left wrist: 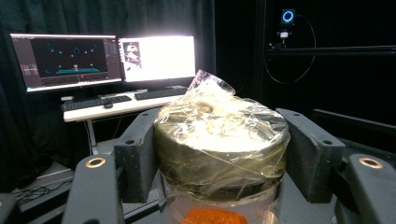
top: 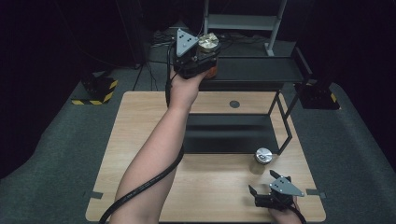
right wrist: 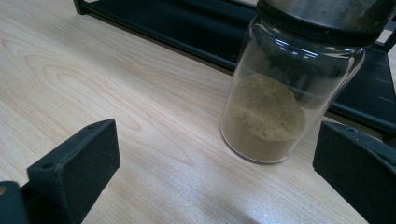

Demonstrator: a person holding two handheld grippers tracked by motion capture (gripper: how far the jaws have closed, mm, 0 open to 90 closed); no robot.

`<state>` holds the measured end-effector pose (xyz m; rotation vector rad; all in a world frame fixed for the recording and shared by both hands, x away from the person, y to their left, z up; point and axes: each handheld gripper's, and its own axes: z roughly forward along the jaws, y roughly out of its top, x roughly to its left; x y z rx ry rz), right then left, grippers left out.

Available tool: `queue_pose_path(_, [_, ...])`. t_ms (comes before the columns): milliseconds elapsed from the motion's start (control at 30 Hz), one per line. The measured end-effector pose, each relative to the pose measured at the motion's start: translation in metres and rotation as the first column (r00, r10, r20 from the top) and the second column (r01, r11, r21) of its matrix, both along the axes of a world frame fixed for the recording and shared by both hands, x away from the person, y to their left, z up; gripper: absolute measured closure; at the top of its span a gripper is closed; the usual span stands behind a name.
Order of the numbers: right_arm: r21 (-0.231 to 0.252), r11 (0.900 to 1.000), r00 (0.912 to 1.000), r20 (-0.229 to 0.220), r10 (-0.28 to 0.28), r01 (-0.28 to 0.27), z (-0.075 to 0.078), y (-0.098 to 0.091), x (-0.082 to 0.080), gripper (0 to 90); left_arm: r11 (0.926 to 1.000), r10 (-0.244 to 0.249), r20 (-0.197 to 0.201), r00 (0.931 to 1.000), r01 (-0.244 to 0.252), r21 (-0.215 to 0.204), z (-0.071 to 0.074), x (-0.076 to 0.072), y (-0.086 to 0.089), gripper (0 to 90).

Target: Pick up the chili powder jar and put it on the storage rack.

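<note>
Holding: left gripper (left wrist: 219, 154) clamps orange-powder jar (left wrist: 219, 140), raised far over the shelf (top: 252, 70); lower upright.
Waiting: right gripper (right wrist: 215, 172) wide, near tan-powder jar (right wrist: 280, 107).

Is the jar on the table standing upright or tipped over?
Upright: the jar stands on its base on the table, lid on top, powder settled at the bottom.

The desk (right wrist: 116, 107) is pale wood with a visible grain and a soft sheen. The jar (left wrist: 219, 154) in the left tool (left wrist: 219, 158) is clear glass; crinkled glossy film wraps its dull metal lid (left wrist: 219, 135). The second jar (right wrist: 285, 102) is smooth clear glass holding matt tan powder. The tool pads (right wrist: 74, 172) look like matt black plastic. The shelf (top: 229, 133) is dark metal.
</note>
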<state>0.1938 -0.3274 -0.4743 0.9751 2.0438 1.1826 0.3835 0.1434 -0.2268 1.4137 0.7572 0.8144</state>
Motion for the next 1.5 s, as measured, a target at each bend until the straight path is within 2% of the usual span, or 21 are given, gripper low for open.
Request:
queue_pose_path(1033, [0.004,1.0000,1.0000,0.000,-0.001,0.001,0.000,-0.001,0.000,0.0,0.9999,-0.017,-0.035,0.9992,0.017,0.003,-0.001,0.009,-0.004,33.0])
queue_pose_path(1133, [0.004,1.0000,1.0000,0.000,0.000,0.000,0.000,0.000,0.000,0.0,0.9999,-0.011,-0.037,0.9992,0.012,0.008,0.000,0.008,-0.006,28.8])
queue_pose_path(1233, [0.009,1.0000,1.0000,0.000,-0.001,0.001,-0.001,-0.001,0.000,0.0,0.9998,0.008,-0.048,0.9988,-0.009,-0.016,0.000,0.004,-0.008,17.6])
queue_pose_path(1300, [0.009,1.0000,1.0000,0.000,-0.001,0.001,-0.001,-0.001,0.000,0.0,0.9999,0.011,-0.054,0.9985,-0.012,-0.007,0.001,0.002,-0.009,10.1])
queue_pose_path(1333, [0.007,1.0000,1.0000,0.000,-0.001,0.001,0.000,-0.001,0.000,0.0,0.9999,0.013,-0.054,0.9985,-0.013,-0.006,0.001,0.000,-0.009,2.7])
queue_pose_path(1400, [0.005,1.0000,1.0000,0.002,-0.001,0.001,0.000,-0.001,0.000,0.0,1.0000,-0.001,-0.057,0.9984,0.000,-0.010,0.000,-0.002,-0.007,0.5])
queue_pose_path(1500, [0.004,1.0000,1.0000,0.001,-0.001,0.001,0.000,0.000,0.000,0.0,1.0000,-0.003,-0.050,0.9988,0.003,0.006,0.000,-0.008,-0.006,0.3])
